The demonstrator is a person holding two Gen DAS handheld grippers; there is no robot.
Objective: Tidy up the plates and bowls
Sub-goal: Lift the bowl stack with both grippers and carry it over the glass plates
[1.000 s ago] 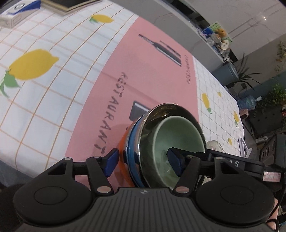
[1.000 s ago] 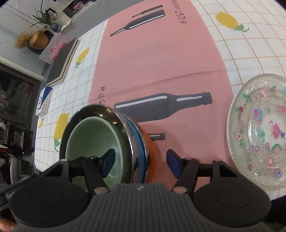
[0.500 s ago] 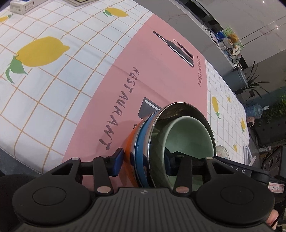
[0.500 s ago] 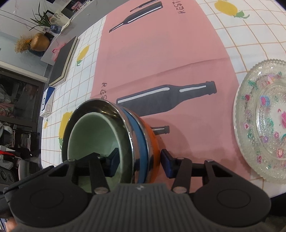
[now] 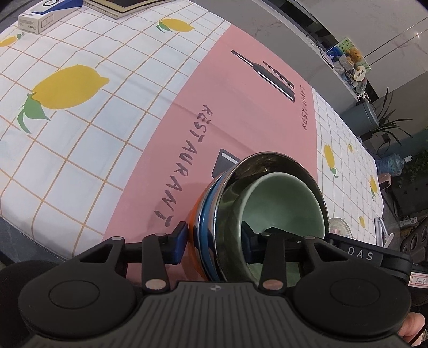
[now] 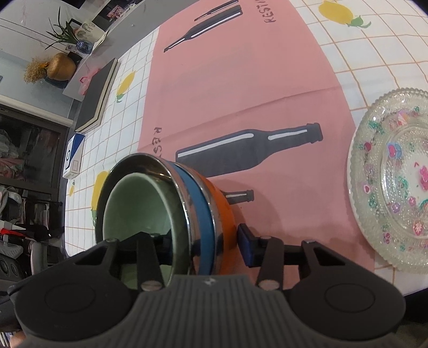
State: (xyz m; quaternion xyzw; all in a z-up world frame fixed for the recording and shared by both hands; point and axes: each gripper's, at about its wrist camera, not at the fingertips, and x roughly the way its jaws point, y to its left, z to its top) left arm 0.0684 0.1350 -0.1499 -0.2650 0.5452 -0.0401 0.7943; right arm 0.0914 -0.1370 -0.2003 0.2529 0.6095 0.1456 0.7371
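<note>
Low at centre frame: nested stack of pale green ceramic bowl (image 5: 281, 203), steel, blue and orange bowls, clamped by left gripper (image 5: 212, 241) and right gripper (image 6: 207, 241), jaws just closing. Remaining apart, right edge: patterned glass plate (image 6: 393, 176).

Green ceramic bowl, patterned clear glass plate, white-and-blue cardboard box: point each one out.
Green ceramic bowl (image 5: 281, 203): left wrist view, on its inner wall.
Patterned clear glass plate (image 6: 374, 171): right wrist view, on its beaded rim.
White-and-blue cardboard box (image 5: 45, 14): left wrist view, on its top face.
</note>
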